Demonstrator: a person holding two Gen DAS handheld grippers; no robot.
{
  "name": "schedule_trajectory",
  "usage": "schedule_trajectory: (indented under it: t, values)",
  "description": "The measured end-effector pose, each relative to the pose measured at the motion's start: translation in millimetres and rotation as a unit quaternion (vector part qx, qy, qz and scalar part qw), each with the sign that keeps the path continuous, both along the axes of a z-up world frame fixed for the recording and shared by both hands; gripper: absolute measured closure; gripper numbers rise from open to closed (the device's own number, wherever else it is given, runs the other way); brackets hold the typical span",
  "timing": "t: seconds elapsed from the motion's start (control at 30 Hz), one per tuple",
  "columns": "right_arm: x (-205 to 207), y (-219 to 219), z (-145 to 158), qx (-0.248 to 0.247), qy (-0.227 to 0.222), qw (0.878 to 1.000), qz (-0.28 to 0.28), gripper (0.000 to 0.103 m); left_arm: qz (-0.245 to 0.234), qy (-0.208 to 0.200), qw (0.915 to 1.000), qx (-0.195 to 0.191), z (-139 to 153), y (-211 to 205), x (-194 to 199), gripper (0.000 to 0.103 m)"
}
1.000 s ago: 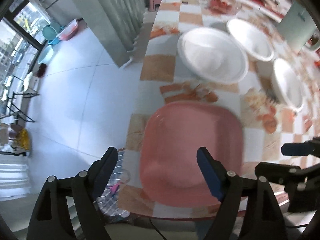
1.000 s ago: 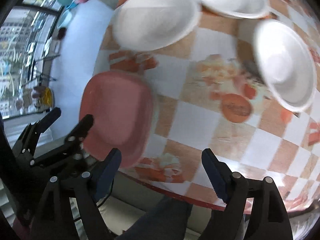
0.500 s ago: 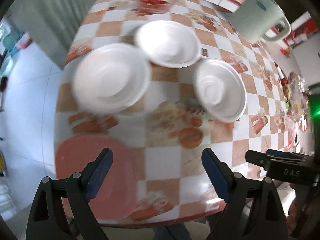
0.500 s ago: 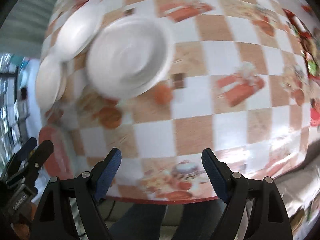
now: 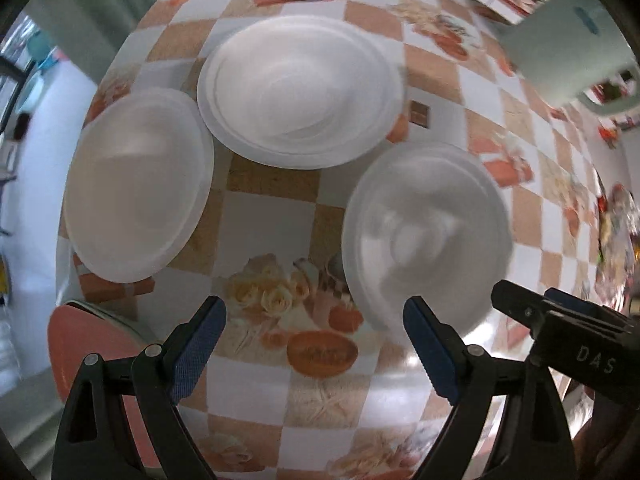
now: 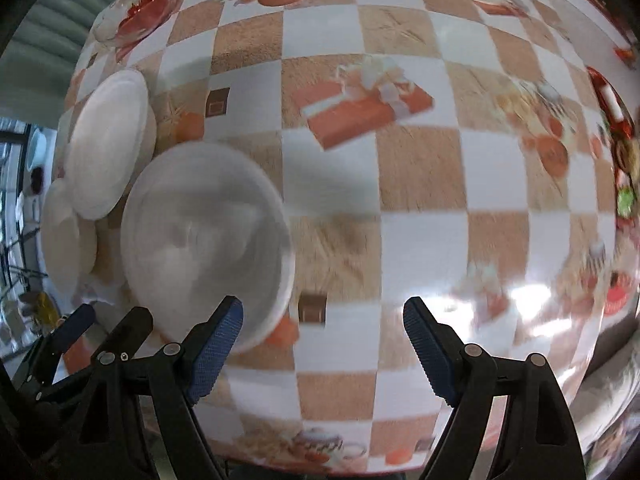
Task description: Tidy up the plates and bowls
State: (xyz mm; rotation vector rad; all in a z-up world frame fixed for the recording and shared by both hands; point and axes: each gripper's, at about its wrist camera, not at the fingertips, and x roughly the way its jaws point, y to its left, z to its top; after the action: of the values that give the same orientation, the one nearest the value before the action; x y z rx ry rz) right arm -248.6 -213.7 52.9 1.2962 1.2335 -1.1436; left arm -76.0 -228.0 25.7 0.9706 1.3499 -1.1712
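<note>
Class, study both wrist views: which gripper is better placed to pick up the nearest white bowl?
Right gripper: its left jaw sits at the nearest white bowl rim. The left gripper mostly frames bare tablecloth.

1. Three bowls sat on the table (image 5: 280, 208); the far bowl (image 5: 300, 92) served as landmark.
2. The left bowl (image 5: 136, 184) lay nearer and left of it.
3. The right bowl (image 5: 424, 236) lay nearer and right.
4. A square plate (image 5: 86, 344) lay nearest, beyond the left bowl.
5. A jug (image 5: 568, 40) stood far right.
</note>
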Motion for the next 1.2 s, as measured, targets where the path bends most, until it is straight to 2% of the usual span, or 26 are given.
schedule_trajectory:
  t: [0.2, 0.3, 0.33, 0.4, 0.43, 0.47, 0.5, 0.53, 0.57, 0.63, 0.8, 1.0, 1.13, 1.2]
  values:
    - [0.9, -24.2, -24.3, 0.015, -0.004, 1.0, 0.025, 0.019, 0.008, -0.029, 0.9993, 0.021, -20.2, -13.8, -11.4, 0.011]
    - [7.0, -31.5, -32.6, 0.015, -0.001, 0.999, 0.045, 0.022, 0.003, -0.032, 0.9992, 0.025, -25.3, -21.3, -18.2, 0.017]
    - [12.1, -33.6, -35.2, 0.015, -0.004, 0.999, 0.048, 0.027, 0.0, -0.034, 0.9991, 0.025, -26.3, -23.5, -19.7, 0.023]
    - [16.1, -35.3, -41.2, 0.025, -0.023, 0.998, 0.05, 0.057, -0.012, -0.028, 0.9991, 0.03, -30.8, -28.9, -23.4, 0.042]
    - [21.8, -36.2, -44.7, 0.028, -0.032, 0.998, 0.049, 0.06, -0.017, -0.019, 0.9991, 0.034, -33.8, -31.3, -24.5, 0.057]
    - [23.2, -36.2, -46.5, 0.032, -0.044, 0.997, 0.047, 0.07, -0.02, -0.007, 0.9992, 0.033, -35.6, -33.0, -24.8, 0.064]
    - [25.1, -35.5, -47.0, 0.033, -0.055, 0.997, 0.046, 0.08, -0.024, 0.0, 0.9993, 0.027, -34.8, -34.4, -25.9, 0.066]
    - [26.9, -34.8, -47.5, 0.034, -0.056, 0.997, 0.047, 0.083, -0.037, 0.0, 0.999, 0.024, -33.8, -35.8, -29.2, 0.074]
    - [29.8, -32.5, -48.0, 0.034, -0.047, 0.997, 0.053, 0.086, -0.053, -0.001, 0.9984, 0.021, -32.5, -36.5, -34.1, 0.076]
    - [29.8, -25.8, -48.4, 0.035, -0.043, 0.997, 0.055, 0.086, -0.073, -0.008, 0.9971, 0.022, -31.3, -34.1, -40.6, 0.076]
    - [28.3, 10.5, -52.9, 0.052, -0.035, 0.996, 0.068, 0.086, -0.106, 0.006, 0.9937, 0.035, -30.7, -8.6, -51.8, 0.076]
    - [25.3, 62.9, -60.5, 0.077, -0.038, 0.995, 0.051, 0.086, -0.175, 0.003, 0.9837, 0.042, -26.4, 49.5, -74.0, 0.076]
    - [32.1, 98.5, -67.0, 0.088, -0.033, 0.994, 0.051, 0.085, -0.203, 0.005, 0.9778, 0.051, -26.7, 82.8, -80.1, 0.076]
    - [37.9, 110.9, -69.9, 0.092, -0.028, 0.994, 0.055, 0.083, -0.228, 0.002, 0.9724, 0.051, -25.2, 97.0, -84.3, 0.076]
